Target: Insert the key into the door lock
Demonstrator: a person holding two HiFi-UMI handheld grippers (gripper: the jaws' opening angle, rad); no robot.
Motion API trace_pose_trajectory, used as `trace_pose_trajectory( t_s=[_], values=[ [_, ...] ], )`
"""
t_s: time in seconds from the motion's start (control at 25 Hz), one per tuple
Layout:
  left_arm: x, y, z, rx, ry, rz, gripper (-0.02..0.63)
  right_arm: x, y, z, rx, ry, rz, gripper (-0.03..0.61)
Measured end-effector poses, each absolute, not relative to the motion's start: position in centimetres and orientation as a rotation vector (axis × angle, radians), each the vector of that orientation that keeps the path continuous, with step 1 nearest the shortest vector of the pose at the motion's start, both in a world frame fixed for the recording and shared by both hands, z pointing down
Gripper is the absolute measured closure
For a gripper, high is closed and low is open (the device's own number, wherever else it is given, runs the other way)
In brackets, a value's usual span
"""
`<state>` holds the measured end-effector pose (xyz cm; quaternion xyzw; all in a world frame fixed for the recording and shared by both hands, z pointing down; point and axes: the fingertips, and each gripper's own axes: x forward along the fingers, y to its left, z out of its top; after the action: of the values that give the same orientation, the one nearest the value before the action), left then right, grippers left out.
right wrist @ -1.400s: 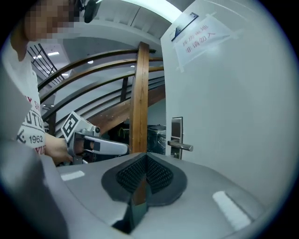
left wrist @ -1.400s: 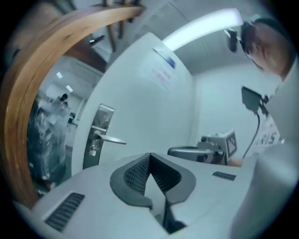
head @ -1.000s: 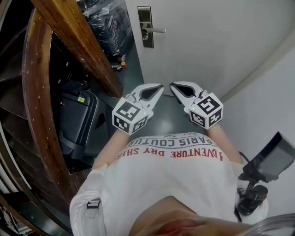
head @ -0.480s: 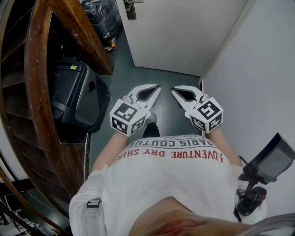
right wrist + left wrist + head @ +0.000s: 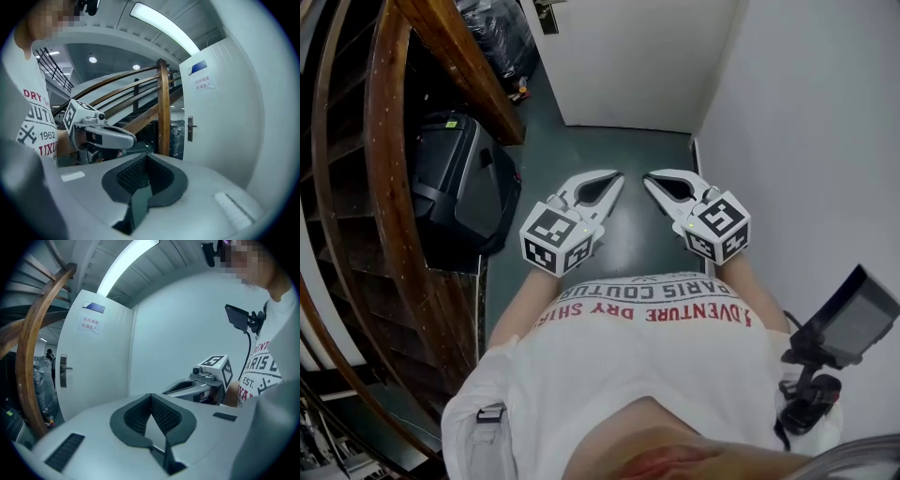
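Hovering side by side, L gripper (image 5: 617,175) & R gripper (image 5: 648,177), jaws pressed together, empty, door (image 5: 96,373) ahead.

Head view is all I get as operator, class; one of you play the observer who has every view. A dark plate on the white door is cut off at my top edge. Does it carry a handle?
Observer: Yes. The left gripper view shows the whole tall metal lock plate on the white door, with a slim lever handle sticking out sideways.
Operator: Is anything else on that door?
Observer: A white paper sheet with red print is stuck high up, above the plate.
Operator: Is either tool carrying anything?
Observer: The grey right gripper has its jaws together, and a dark flat strip lies between the pads. I cannot tell what it is.
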<state>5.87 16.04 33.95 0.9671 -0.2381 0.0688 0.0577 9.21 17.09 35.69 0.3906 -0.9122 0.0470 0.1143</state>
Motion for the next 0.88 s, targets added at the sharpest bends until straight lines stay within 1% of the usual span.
trace_pose_trajectory(
  t_s=[0.28,0.6,0.88],
  values=[
    [3.2,22.0,32.8,2.972,-0.668,0.207,0.612,6.1,22.9,34.4,1.189,-2.664,0.098,0.577],
    [-3.4,28.3,32.7,3.002,-0.604,0.209,0.612,-0.4,28.4,35.2,1.26,-2.635,0.141,0.577],
    [-7.2,31.0,33.9,3.012,-0.56,0.201,0.612,-4.4,31.4,36.3,1.286,-2.623,0.135,0.577]
  ],
)
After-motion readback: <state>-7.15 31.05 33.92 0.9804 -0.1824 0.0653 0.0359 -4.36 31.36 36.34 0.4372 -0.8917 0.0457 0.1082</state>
